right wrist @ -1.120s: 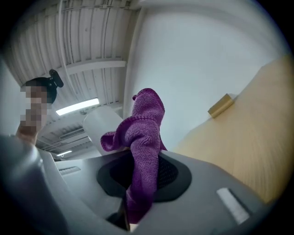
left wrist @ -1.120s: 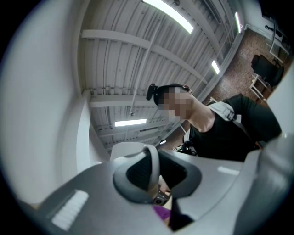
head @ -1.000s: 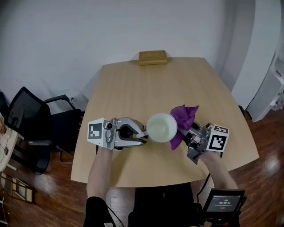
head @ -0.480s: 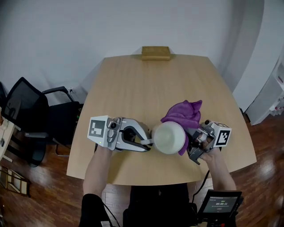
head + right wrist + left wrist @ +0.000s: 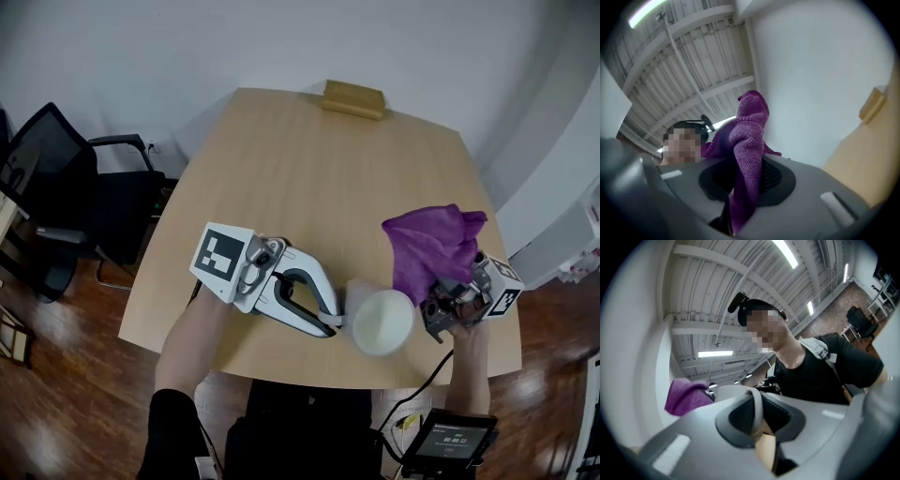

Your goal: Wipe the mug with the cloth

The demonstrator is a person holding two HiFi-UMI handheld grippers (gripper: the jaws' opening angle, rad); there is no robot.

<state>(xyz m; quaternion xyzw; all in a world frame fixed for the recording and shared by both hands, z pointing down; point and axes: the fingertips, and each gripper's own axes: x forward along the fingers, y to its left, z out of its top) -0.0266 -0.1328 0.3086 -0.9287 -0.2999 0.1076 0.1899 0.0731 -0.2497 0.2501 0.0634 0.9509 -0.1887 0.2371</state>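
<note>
The white mug [image 5: 382, 322] hangs over the table's near right edge, with my left gripper [image 5: 335, 323] shut on its thin handle [image 5: 756, 412]. In the left gripper view the mug's body [image 5: 727, 391] shows just past the jaws, and the purple cloth [image 5: 684, 395] is beyond it on the left. My right gripper [image 5: 433, 298] is shut on the purple cloth [image 5: 431, 246], which bunches up above and to the right of the mug. In the right gripper view the cloth [image 5: 746, 140] rises from between the pads of the right gripper [image 5: 744, 185]. Cloth and mug look close together; whether they touch is hidden.
The wooden table [image 5: 309, 178] has a flat tan box [image 5: 354, 97] at its far edge. A black office chair [image 5: 56, 183] stands left of the table. A small screen device [image 5: 452, 436] sits at the person's waist below the right hand.
Both grippers have shifted toward the table's near right corner. The mug moved with the left gripper. The right gripper rose and tilted up, lifting the cloth higher beside the mug.
</note>
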